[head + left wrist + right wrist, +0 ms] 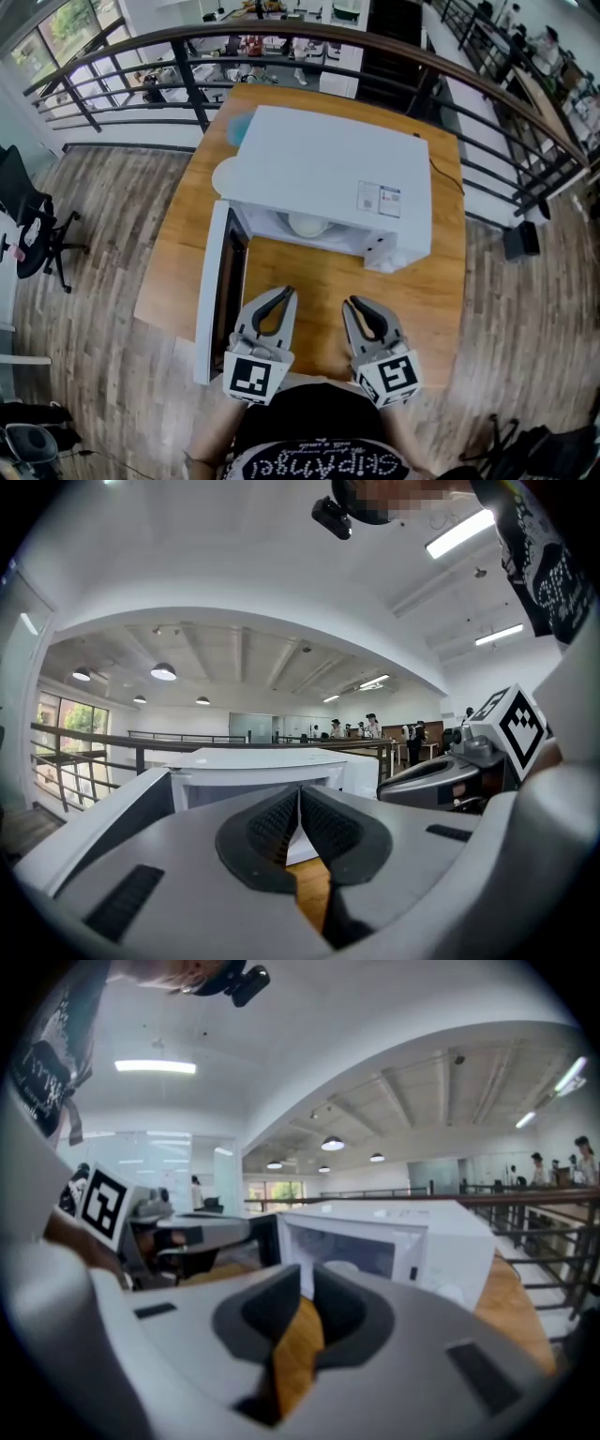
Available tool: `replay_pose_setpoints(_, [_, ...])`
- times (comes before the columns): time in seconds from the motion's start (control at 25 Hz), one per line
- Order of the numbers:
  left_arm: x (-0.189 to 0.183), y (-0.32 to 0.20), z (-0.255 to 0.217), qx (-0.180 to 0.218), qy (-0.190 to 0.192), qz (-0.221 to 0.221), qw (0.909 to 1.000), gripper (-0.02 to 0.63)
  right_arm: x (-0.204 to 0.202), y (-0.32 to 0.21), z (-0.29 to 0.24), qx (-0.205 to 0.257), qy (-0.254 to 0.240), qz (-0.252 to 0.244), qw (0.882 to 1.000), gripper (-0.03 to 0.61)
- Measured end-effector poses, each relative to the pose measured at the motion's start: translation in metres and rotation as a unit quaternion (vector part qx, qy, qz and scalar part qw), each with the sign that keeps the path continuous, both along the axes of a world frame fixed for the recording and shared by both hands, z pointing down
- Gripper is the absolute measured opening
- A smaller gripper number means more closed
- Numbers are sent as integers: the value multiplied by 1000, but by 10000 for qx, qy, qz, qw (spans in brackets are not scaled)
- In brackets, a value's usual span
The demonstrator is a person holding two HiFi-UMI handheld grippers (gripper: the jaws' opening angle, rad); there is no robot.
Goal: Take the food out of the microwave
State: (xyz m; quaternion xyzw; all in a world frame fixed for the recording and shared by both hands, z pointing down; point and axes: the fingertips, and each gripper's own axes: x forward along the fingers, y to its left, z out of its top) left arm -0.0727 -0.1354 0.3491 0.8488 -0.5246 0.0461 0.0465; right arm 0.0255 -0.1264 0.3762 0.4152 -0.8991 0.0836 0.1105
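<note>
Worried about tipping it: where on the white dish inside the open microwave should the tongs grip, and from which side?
Probably the near rim of the white dish, coming in level through the open front of the microwave: walls close the other sides, the door stands open at left, and the low, round dish offers only its rim to pinch.

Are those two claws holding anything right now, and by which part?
Nothing is held. The left gripper and the right gripper are both shut and empty, in front of the open microwave; the white dish sits inside it.
</note>
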Motion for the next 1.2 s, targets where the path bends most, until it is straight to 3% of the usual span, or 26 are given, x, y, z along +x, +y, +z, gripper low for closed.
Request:
replay_pose_setpoints(0.16, [8,-19,7,-66,-231,111,9996,101,3,-12,3,56,158,-70,9998,41])
replay_pose_setpoints(0.4, [1,-58,22,-54,-704,270,9971,120,1,-33,7,97,258,-148,9995,89])
replay_pose_setpoints(0.6, [-10,-88,42,-282,-783,185,9964,148,-3,-53,17,55,515,-184,9985,107])
replay_pose_setpoints(0.92, [-14,-114,87,-612,-1559,637,9838,237,-21,-81,41,-53,810,-310,9962,150])
replay_pose_setpoints(1.2, [-15,-136,127,-1109,-1584,1089,9751,270,-33,-105,70,-238,1112,-313,9930,163])
